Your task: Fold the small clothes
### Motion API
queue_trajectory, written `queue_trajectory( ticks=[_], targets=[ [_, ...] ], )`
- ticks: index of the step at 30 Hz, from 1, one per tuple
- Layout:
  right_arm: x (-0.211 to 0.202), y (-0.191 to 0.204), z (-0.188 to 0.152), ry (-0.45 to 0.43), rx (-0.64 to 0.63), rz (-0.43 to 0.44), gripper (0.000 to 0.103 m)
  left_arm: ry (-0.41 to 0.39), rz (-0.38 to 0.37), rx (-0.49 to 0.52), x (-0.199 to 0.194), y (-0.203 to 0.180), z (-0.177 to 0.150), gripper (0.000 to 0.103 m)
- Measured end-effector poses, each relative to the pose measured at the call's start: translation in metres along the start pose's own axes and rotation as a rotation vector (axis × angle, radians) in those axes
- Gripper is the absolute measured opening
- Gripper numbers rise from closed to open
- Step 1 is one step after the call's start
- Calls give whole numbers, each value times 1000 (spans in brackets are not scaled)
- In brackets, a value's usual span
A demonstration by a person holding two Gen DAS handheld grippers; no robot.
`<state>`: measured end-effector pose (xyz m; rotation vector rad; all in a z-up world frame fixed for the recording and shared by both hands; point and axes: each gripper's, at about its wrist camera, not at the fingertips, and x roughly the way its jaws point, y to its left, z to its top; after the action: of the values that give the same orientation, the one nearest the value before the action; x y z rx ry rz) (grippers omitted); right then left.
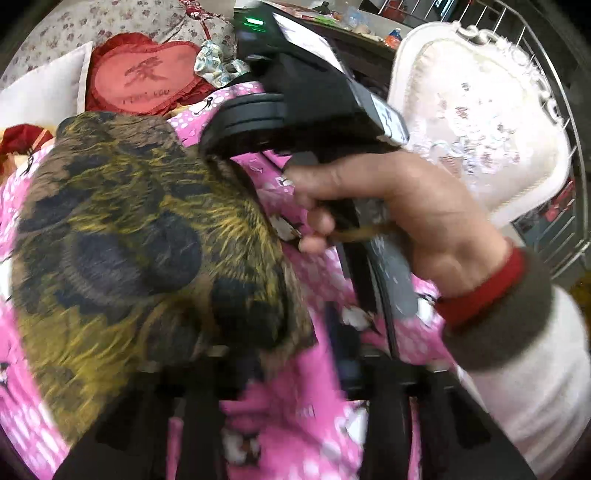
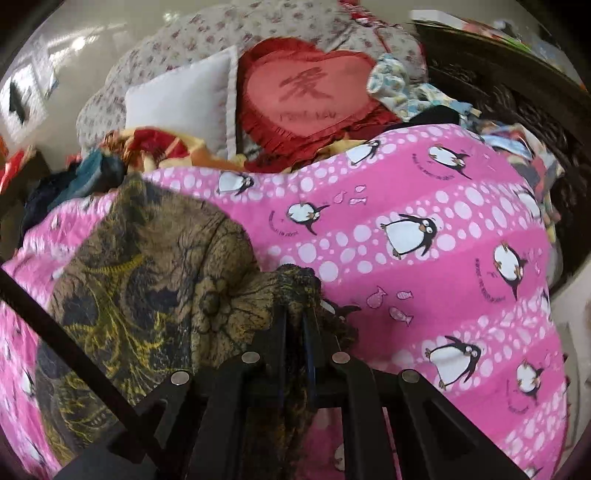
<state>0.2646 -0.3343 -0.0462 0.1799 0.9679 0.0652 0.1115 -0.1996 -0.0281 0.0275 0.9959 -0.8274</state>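
Observation:
A small brown garment with a yellow and dark pattern lies on a pink penguin-print blanket. In the right wrist view my right gripper is shut on a bunched edge of this garment, cloth pinched between the fingers. In the left wrist view the garment fills the left half and drapes over the left gripper's fingers, hiding its tips. The right gripper's body, held by a hand, shows there above the blanket.
A red heart-shaped cushion, a white pillow and a floral quilt lie behind the blanket. A white padded chair and a metal rack stand at the right. Mixed clothes are piled near a dark wooden headboard.

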Motion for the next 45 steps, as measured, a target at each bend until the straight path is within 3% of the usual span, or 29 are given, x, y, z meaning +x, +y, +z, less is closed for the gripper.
queue_trajectory(
  ticks=[1, 3, 6, 8, 10, 11, 12, 14, 16, 17, 19, 23, 25, 29, 33, 36, 38, 39, 41, 45],
  targets=[
    [-7, -5, 2, -9, 30, 14, 11, -11, 0, 1, -14, 3, -4, 71],
    [-28, -13, 3, -42, 71, 38, 13, -57, 12, 17, -41, 6, -18, 76],
    [-65, -3, 3, -97, 48, 101, 16, -131, 115, 28, -77, 22, -31, 80],
    [-79, 20, -4, -95, -7, 178, 40, -164, 171, 3, -84, 37, -32, 81],
    [-75, 43, -11, -59, -61, 265, 51, -164, 198, -76, -78, 58, -25, 81],
    [-70, 51, -13, -43, -83, 278, 50, -158, 200, -118, -72, 70, -23, 81],
    [-61, 60, -17, -25, -111, 259, 50, -149, 201, -143, -67, 80, -23, 81],
    [-32, 67, -25, 24, -145, 141, 46, -93, 220, -182, -48, 94, -28, 81],
    [-29, 57, -31, -10, -99, 151, 42, -32, 242, -191, -37, 102, -34, 81],
    [-33, 54, -31, -3, -81, 149, 34, -9, 250, -201, -32, 104, -41, 81],
    [-54, 48, -38, -16, -53, 126, 34, 17, 239, -226, -25, 111, -50, 81],
    [-99, 47, -76, -52, -83, 198, 35, -49, 248, -204, -41, 107, -54, 81],
    [-106, 54, -103, -48, -119, 176, 35, -70, 254, -205, -39, 106, -49, 81],
    [-78, 50, -148, 23, -142, 23, 35, -60, 292, -204, -35, 99, -52, 81],
    [-70, 26, -161, 36, -37, 80, 37, -54, 348, -207, -37, 98, -54, 81],
    [-93, 25, -155, -20, -24, 97, 45, -76, 410, -189, -46, 95, -53, 81],
    [-105, 22, -151, -61, 5, 115, 73, -95, 438, -181, -51, 95, -50, 81],
    [-110, 20, -149, -85, 23, 125, 77, -109, 440, -183, -54, 96, -48, 81],
    [-117, 15, -143, -121, 56, 149, 79, -120, 437, -192, -57, 98, -45, 81],
    [-102, 12, -127, -114, 100, 164, 82, -148, 424, -207, -56, 106, -33, 81]
  ],
)
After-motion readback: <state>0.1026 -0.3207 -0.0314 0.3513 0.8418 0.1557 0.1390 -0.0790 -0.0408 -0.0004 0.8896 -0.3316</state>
